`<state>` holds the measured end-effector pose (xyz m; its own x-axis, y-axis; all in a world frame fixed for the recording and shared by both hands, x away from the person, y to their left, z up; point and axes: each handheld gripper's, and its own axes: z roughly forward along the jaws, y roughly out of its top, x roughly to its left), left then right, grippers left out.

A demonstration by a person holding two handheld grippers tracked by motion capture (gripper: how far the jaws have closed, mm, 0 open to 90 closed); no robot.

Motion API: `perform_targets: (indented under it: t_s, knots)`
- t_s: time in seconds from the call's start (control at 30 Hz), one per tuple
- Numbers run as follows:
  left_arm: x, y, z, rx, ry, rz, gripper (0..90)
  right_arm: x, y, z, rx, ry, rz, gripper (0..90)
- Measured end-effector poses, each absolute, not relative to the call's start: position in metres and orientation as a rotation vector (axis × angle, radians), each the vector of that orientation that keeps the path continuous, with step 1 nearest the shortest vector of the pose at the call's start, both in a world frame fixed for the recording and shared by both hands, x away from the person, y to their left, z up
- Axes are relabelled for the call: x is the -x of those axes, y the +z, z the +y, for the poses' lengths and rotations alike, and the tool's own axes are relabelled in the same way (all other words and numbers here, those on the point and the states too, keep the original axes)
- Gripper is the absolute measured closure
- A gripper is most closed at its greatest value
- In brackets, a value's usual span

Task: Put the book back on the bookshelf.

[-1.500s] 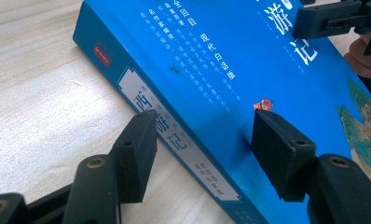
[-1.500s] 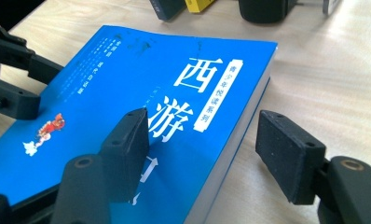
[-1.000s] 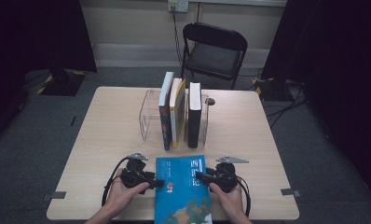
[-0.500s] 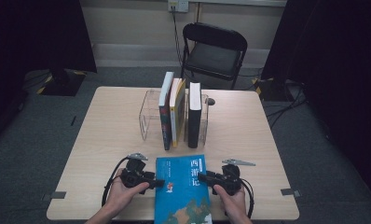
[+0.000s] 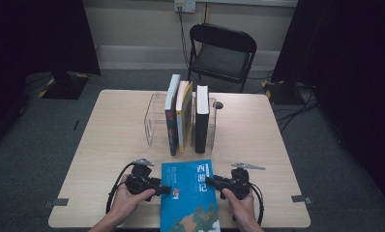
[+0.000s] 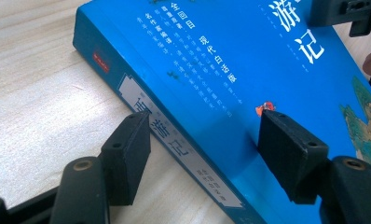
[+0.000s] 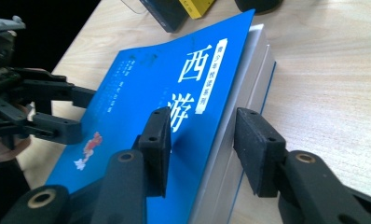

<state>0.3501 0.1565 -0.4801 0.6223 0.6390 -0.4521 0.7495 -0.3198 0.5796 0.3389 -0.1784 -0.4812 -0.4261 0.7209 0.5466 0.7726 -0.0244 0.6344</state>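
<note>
a light wooden table bears a blue book near its front edge and a clear book stand mid-table.

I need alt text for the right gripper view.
The right claw straddles the page edge of a blue book lying on the wooden table, one pad over the cover, one beside the pages; its jaws have just been closing. The left claw meets the book's far edge.
</note>
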Motion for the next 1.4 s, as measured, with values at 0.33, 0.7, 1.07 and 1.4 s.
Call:
perform_targets:
  t_s: [0.33, 0.7, 1.07, 1.4]
  knots:
    - [-0.349, -0.481, 0.156, -2.056, -0.185, 1.082, 33.3, -0.327, -0.478, -0.186, 1.567, -1.470, -2.095, 58.7]
    - [-0.350, -0.482, 0.155, -2.063, -0.199, 1.080, 30.7, -0.344, -0.488, -0.167, 1.422, -1.434, -2.092, 55.5]
    - [-0.350, -0.482, 0.154, -2.061, -0.201, 1.086, 28.3, -0.369, -0.484, -0.148, 1.259, -1.395, -2.177, 52.7]
    - [-0.350, -0.483, 0.154, -2.056, -0.185, 1.076, 25.7, -0.376, -0.486, -0.146, 1.224, -1.428, -2.137, 74.3]
